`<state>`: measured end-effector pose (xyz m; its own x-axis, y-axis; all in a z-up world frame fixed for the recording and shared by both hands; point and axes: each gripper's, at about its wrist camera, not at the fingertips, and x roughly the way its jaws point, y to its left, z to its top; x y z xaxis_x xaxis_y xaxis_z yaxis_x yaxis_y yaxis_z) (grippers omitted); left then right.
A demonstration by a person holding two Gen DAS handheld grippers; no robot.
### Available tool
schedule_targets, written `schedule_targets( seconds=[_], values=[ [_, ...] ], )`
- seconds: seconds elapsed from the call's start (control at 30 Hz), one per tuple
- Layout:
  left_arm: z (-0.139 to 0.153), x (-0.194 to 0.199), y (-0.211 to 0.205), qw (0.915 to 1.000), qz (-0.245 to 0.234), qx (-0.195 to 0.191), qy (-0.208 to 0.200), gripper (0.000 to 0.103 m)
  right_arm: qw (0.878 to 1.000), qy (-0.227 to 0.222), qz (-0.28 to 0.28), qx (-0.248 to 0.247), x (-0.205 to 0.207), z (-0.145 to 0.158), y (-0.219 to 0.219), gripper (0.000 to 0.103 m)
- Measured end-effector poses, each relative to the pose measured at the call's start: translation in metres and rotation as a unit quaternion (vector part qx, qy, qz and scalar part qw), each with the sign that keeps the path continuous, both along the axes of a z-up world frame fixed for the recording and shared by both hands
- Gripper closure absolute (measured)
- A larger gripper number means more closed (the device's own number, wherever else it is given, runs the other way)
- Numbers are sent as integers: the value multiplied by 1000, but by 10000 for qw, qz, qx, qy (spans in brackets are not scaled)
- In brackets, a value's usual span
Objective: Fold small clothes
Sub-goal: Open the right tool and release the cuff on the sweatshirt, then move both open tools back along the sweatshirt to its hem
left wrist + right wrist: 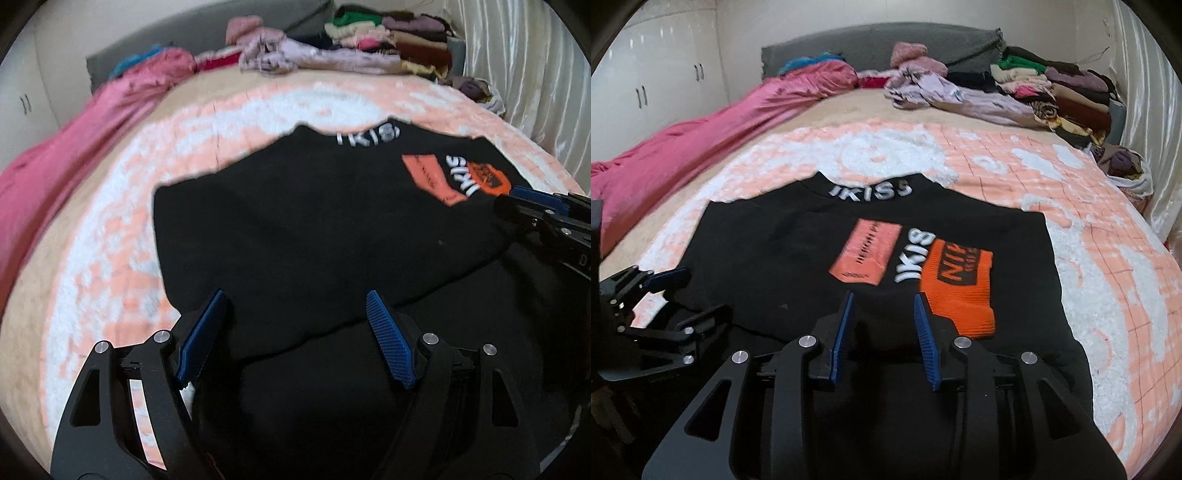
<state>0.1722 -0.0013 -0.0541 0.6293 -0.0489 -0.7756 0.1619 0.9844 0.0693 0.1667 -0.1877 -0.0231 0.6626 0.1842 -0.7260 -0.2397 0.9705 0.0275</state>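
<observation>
So the black top (783, 258) was laid flat in the middle of both frames on the peach-and-white blanket (1089, 229), neck toward the top of the picture, with what looked like a fold already made across the lower part. It was judged to be soft, light knit stuff, floppy rather than stiff, so it would sag and bunch if lifted from one point only. The orange patches (960, 288) looked thicker and ribbed, probably a bit less bendy there.

The left gripper (295, 332) was seen spread wide with nothing between its pads, low in its frame over the folded edge. The right gripper (884, 332) was parted less far, also released, with cloth under it but not pinched. A hold on the two lower corners of the fold was reckoned best, one per gripper, a double layer being pinched.
</observation>
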Motion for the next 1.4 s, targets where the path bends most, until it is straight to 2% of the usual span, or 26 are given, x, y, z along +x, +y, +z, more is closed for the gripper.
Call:
schedule_targets(
  seconds=[0.07,0.13,0.27,0.37,0.6,0.7,0.77,0.8,0.87,0.93,1.07,1.4],
  values=[
    [0,-1,1,10000,-15,0,12,33,9995,195,-138,-204,5,-10,-2,70],
    [-1,-2,-1,10000,-50,70,26,33,9991,350,-223,-120,9,-19,-8,69],
    [-2,-3,-2,9999,-70,146,8,33,9990,357,-253,19,8,-19,-12,66],
    [3,-6,0,10000,-64,48,-58,33,9989,350,-258,174,6,-18,-16,58],
    [12,-10,4,9998,-41,-105,-164,32,9987,313,-272,307,-3,-13,-20,53],
    [16,-12,6,9997,-13,-122,-227,29,9983,337,-270,393,-6,-12,-21,47],
    [18,-12,8,9995,42,-149,-268,21,9981,333,-273,435,-9,-10,-23,45],
    [20,-12,9,9994,75,-181,-291,20,9981,326,-273,444,-10,-9,-23,43],
    [25,-13,15,9989,151,-292,-343,15,9979,268,-330,495,-14,-7,-25,28],
    [29,-16,20,9982,217,-380,-407,11,9975,223,-366,565,-17,-4,-27,25],
    [37,-20,27,9967,321,-540,-514,10,9975,139,-437,537,-24,2,-31,18],
    [47,-33,52,9905,657,-970,-716,10,9972,-23,-534,532,-43,20,-50,17]
  ],
)
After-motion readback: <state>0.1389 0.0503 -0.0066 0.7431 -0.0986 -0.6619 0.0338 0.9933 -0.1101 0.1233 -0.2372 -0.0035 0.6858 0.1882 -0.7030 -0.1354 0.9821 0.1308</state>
